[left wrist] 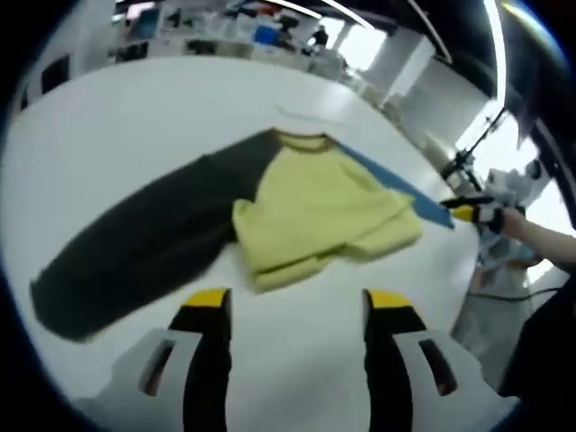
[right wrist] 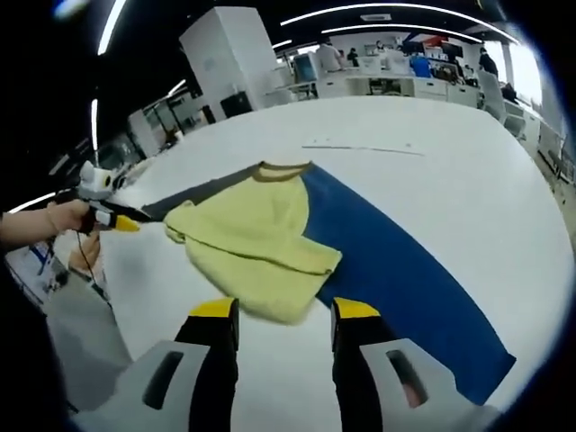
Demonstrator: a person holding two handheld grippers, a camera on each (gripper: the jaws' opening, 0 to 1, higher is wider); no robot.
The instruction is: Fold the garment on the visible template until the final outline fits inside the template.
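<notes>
left gripper view has the left tongs [left wrist: 297, 310] hanging apart and empty over the white counter [left wrist: 108, 135], just short of the shirt [left wrist: 315, 216]. the shirt lies mid-counter, its yellow body bunched up, a dark sleeve [left wrist: 135, 247] stretched one way and a blue sleeve [right wrist: 396, 270] the other. right gripper view shows the right tongs [right wrist: 279, 310] also apart and empty, close above the yellow hem. i can't make out a template outline on the counter. to my eye both sleeves are not yet folded in. the risk from here: a pinch on the loose yellow bunch could lift just one layer and drag the whole shirt sideways, or a sleeve thrown across could land crooked and leave the outline too wide.
</notes>
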